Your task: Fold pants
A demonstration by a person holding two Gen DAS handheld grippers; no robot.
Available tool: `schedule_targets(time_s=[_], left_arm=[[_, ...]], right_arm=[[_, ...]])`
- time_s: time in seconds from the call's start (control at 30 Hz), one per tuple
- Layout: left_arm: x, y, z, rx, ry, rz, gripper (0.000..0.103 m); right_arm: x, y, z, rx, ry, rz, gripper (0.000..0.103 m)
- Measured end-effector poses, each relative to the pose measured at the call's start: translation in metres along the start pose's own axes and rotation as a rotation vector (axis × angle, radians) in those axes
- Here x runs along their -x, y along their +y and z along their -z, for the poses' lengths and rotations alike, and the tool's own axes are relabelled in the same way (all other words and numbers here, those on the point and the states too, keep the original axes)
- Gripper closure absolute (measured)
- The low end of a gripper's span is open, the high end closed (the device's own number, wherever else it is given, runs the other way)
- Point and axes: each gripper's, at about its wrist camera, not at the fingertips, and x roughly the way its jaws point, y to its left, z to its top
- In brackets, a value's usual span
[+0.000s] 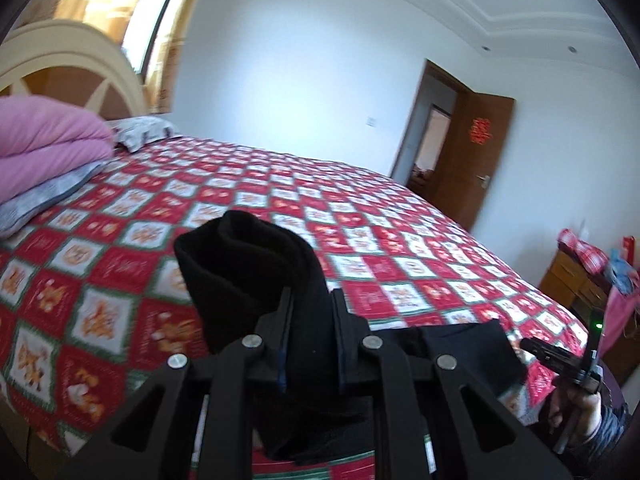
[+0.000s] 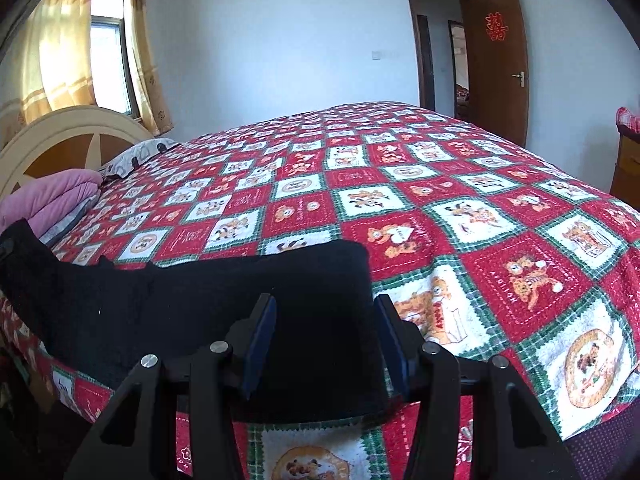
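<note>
Nearby: pink duvet (image 2: 56, 196), pillow (image 2: 136, 156) beyond pants (image 2: 224, 292).

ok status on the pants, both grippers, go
Left gripper shut on pants, lifting one end off the bed. Right gripper open over the other end, lying flat. Nothing in the way.

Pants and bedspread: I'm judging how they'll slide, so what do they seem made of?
The black pants look like soft matte knit or fleece: no sheen, thick rounded folds. The bedspread looks like napped, towel-like woven cotton, with fuzzy printed checks. Both are guesses from texture.
</note>
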Motion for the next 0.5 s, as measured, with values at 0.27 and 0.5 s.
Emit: schedule_targets(time_s=[0.27, 0.5], left_arm=[[-0.017, -0.060, -0.013, -0.108, 0.030, 0.098, 0.086], [-0.036, -0.101, -0.011, -0.176, 0.079, 0.165, 0.086]], right_arm=[[0.003, -0.025, -0.011, -0.080, 0.008, 0.042, 0.051], [0.003, -0.033, -0.012, -0.103, 0.011, 0.032, 0.051]])
